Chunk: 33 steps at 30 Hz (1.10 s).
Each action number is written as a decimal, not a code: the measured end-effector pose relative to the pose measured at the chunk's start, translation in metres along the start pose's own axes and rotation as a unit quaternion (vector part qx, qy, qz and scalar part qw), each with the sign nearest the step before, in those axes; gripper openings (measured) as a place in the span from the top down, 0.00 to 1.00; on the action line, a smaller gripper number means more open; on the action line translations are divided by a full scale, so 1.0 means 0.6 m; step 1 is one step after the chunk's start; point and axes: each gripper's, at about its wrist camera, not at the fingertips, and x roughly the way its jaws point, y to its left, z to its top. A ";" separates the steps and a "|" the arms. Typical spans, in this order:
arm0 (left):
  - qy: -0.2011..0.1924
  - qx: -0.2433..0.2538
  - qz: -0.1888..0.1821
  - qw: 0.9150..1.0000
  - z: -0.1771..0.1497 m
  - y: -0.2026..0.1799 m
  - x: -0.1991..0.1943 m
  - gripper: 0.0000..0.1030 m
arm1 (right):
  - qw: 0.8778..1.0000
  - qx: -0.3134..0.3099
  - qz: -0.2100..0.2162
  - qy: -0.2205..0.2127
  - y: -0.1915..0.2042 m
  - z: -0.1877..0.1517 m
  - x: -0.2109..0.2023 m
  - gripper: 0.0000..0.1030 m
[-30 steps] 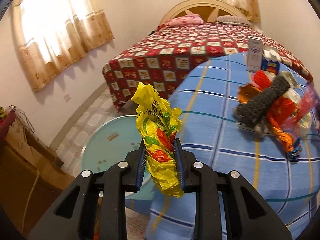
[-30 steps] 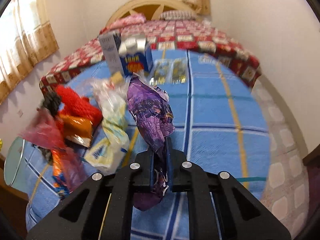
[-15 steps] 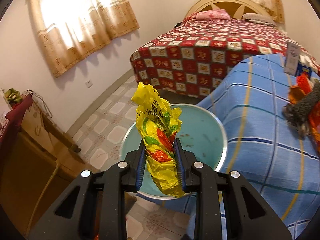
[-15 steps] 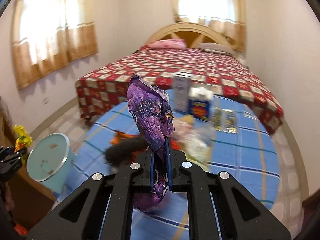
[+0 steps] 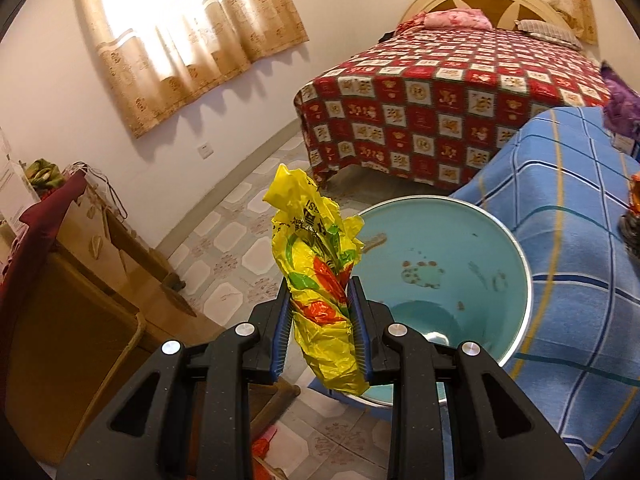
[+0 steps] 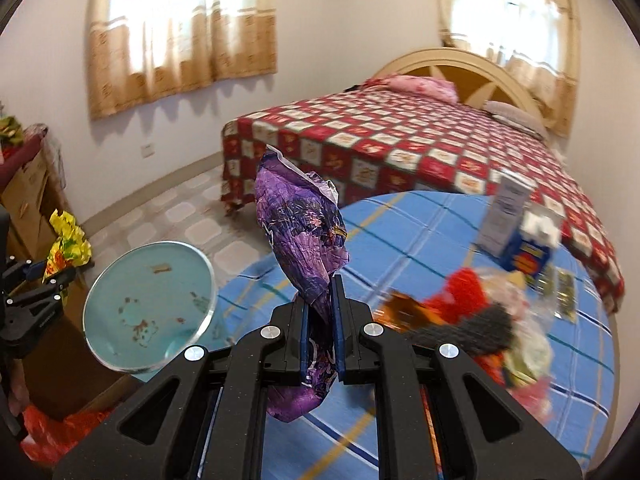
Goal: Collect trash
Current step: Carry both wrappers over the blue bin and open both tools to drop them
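A bin stands on the floor against the left edge of a table, with a bed behind both and a cabinet to the bin's left. In the left wrist view the left tool holds a wrapper upright in front of the bin's near left rim. In the right wrist view the right tool holds a bag over the table's near left part, with a heap of litter and two cartons on the table to its right.
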 end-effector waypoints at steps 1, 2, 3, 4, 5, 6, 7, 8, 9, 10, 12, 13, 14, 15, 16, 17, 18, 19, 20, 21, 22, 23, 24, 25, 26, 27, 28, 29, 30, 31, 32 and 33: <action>0.000 0.000 0.004 1.000 0.000 0.003 0.003 0.73 | 1.000 -0.003 0.004 0.002 0.008 0.003 0.007 0.90; 0.001 -0.001 0.006 1.000 0.000 0.006 0.005 0.73 | 1.000 -0.006 0.010 0.004 0.016 0.006 0.015 0.90; 0.002 -0.002 0.009 1.000 0.000 0.010 0.009 0.73 | 1.000 -0.010 0.015 0.006 0.026 0.008 0.023 0.90; 0.003 -0.004 0.011 1.000 0.001 0.014 0.012 0.73 | 1.000 -0.014 0.016 0.007 0.034 0.009 0.030 0.90; 0.004 -0.007 0.012 1.000 0.001 0.018 0.015 0.73 | 1.000 -0.017 0.024 0.011 0.044 0.011 0.040 0.90; 0.005 -0.007 0.013 1.000 0.002 0.020 0.018 0.73 | 0.999 -0.018 0.028 0.014 0.051 0.012 0.047 0.90; 0.005 -0.007 0.015 1.000 0.002 0.021 0.020 0.73 | 0.999 -0.020 0.032 0.017 0.058 0.013 0.053 0.90; 0.006 -0.008 0.017 1.000 0.002 0.023 0.022 0.73 | 0.999 -0.024 0.036 0.020 0.068 0.014 0.063 0.90; 0.007 -0.010 0.017 1.000 0.002 0.025 0.024 0.73 | 0.999 -0.026 0.039 0.022 0.074 0.014 0.068 0.90; 0.007 -0.009 0.017 1.000 0.002 0.026 0.027 0.73 | 0.998 -0.030 0.044 0.024 0.083 0.015 0.074 0.90; 0.009 -0.009 0.020 1.000 0.002 0.028 0.031 0.73 | 0.998 -0.036 0.048 0.028 0.097 0.017 0.083 0.90; 0.010 -0.011 0.020 1.000 0.002 0.030 0.033 0.73 | 0.997 -0.041 0.051 0.029 0.106 0.018 0.088 0.90; 0.010 -0.011 0.021 1.000 0.003 0.031 0.035 0.73 | 0.997 -0.044 0.052 0.030 0.114 0.020 0.095 0.90; 0.010 -0.012 0.022 1.000 0.003 0.033 0.036 0.73 | 0.997 -0.048 0.055 0.032 0.123 0.022 0.100 0.90; 0.010 -0.014 0.023 1.000 0.004 0.037 0.037 0.73 | 0.997 -0.052 0.057 0.033 0.129 0.023 0.104 0.90; 0.009 -0.016 0.024 1.000 0.005 0.038 0.038 0.73 | 0.996 -0.056 0.060 0.034 0.139 0.025 0.108 0.90; 0.009 -0.017 0.025 1.000 0.005 0.039 0.038 0.73 | 0.996 -0.058 0.062 0.035 0.143 0.026 0.113 0.90; 0.009 -0.018 0.026 0.999 0.005 0.040 0.039 0.73 | 0.995 -0.061 0.063 0.035 0.150 0.027 0.116 0.90; 0.009 -0.019 0.026 0.999 0.005 0.041 0.039 0.73 | 0.995 -0.063 0.065 0.036 0.153 0.027 0.119 0.90; 0.009 -0.020 0.026 0.999 0.005 0.042 0.040 0.73 | 0.995 -0.065 0.067 0.036 0.159 0.027 0.122 0.90; 0.008 -0.020 0.026 0.999 0.005 0.042 0.040 0.73 | 0.995 -0.068 0.068 0.037 0.164 0.027 0.124 0.90; 0.009 -0.020 0.025 0.999 0.005 0.043 0.040 0.73 | 0.995 -0.068 0.069 0.037 0.166 0.028 0.125 0.90; 0.009 -0.019 0.025 0.999 0.005 0.043 0.040 0.73 | 0.994 -0.070 0.071 0.038 0.170 0.027 0.126 0.90; 0.009 -0.019 0.025 0.999 0.005 0.043 0.040 0.73 | 0.994 -0.071 0.071 0.038 0.172 0.027 0.128 0.90; 0.009 -0.019 0.024 0.999 0.005 0.043 0.040 0.73 | 0.994 -0.073 0.071 0.038 0.175 0.026 0.128 0.90; 0.009 -0.019 0.024 0.999 0.005 0.043 0.040 0.73 | 0.994 -0.074 0.073 0.040 0.177 0.025 0.130 0.90; 0.009 -0.019 0.024 0.999 0.004 0.043 0.040 0.73 | 0.994 -0.075 0.074 0.040 0.178 0.024 0.130 0.90; 0.009 -0.020 0.025 0.999 0.004 0.043 0.040 0.73 | 0.994 -0.076 0.074 0.040 0.179 0.023 0.131 0.90; 0.009 -0.020 0.024 0.999 0.005 0.043 0.040 0.73 | 0.993 -0.077 0.075 0.041 0.178 0.023 0.130 0.90; 0.009 -0.019 0.024 0.999 0.005 0.043 0.040 0.73 | 0.993 -0.077 0.076 0.041 0.179 0.022 0.131 0.90; 0.008 -0.020 0.024 0.999 0.005 0.042 0.040 0.73 | 0.993 -0.077 0.076 0.041 0.180 0.023 0.131 0.90; 0.008 -0.020 0.024 0.999 0.005 0.040 0.040 0.73 | 0.993 -0.077 0.077 0.042 0.180 0.023 0.131 0.90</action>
